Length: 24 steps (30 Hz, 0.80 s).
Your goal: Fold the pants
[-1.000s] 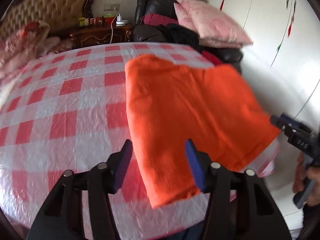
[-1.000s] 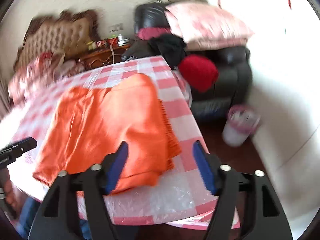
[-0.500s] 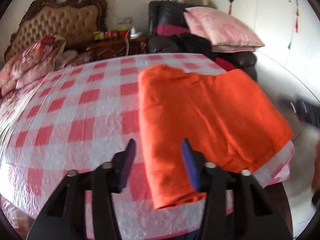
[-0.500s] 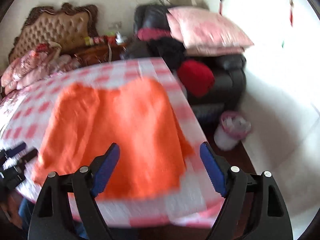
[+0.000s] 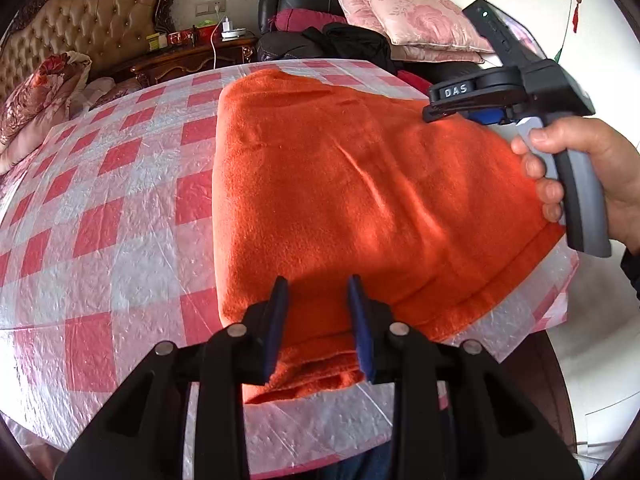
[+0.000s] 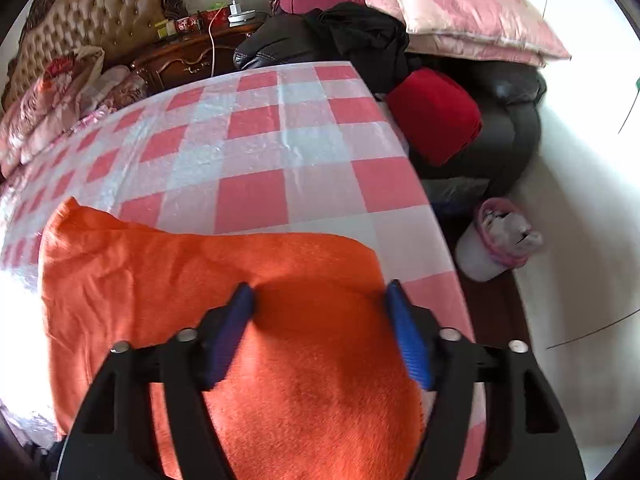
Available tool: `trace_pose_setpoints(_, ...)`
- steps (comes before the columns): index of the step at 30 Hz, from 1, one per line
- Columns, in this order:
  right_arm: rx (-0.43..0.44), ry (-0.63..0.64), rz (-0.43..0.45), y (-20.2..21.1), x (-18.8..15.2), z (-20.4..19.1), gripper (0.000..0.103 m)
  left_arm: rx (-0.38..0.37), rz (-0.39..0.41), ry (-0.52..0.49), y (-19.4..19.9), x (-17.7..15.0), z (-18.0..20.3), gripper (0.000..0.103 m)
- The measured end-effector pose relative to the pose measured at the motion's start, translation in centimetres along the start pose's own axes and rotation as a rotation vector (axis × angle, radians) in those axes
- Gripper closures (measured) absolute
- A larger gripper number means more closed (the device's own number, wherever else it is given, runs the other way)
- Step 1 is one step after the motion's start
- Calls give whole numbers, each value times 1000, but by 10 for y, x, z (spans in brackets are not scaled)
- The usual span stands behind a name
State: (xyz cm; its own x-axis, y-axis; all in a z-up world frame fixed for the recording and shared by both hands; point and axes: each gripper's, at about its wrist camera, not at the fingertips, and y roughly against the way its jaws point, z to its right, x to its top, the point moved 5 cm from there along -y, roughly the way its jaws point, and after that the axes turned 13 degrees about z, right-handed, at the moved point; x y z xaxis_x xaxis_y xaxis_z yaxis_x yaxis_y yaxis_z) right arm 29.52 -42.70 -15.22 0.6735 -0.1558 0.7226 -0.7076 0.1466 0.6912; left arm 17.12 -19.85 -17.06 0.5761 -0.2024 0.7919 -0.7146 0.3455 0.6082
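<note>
The orange pants [image 5: 360,200] lie folded into a thick rectangle on the right side of the red-and-white checked table cover [image 5: 120,208]. My left gripper [image 5: 316,284] straddles the near short edge of the pants. Its jaws are closing, with the layered fabric between the blue pads and no bunching that shows a grip. My right gripper [image 6: 319,284] is over the far right part of the pants [image 6: 200,280]. Its jaws are wide and closing, its fingertips [image 6: 244,290] resting on the cloth. In the left wrist view the right gripper [image 5: 440,114] hangs over the pants' right edge, held by a hand [image 5: 592,176].
The table's right edge [image 6: 436,216] drops to the floor, where a white bin with a pink bag [image 6: 496,240] stands. Behind are a black sofa [image 6: 512,128] with pink pillows [image 6: 460,12] and a red cushion [image 6: 436,116], a wooden side table [image 5: 188,60] and a tufted headboard [image 5: 88,24].
My left gripper came forward onto the near edge of the pants and its jaws narrowed. My right gripper swung in over the pants' far right part, its jaws narrowing a little.
</note>
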Motion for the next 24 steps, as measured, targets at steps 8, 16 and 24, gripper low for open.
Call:
trace_pose_setpoints(8, -20, -9, 213, 102, -35, -3, 23, 23, 38, -7, 14, 10, 2, 65)
trace_pose_setpoints(16, -61, -113, 79, 95, -96, 31, 20, 35, 30, -31, 23, 9, 6, 65)
trace_pose_setpoints(24, -11, -104, 134, 169, -120, 7, 20, 53, 73, -29, 78, 19, 11, 64)
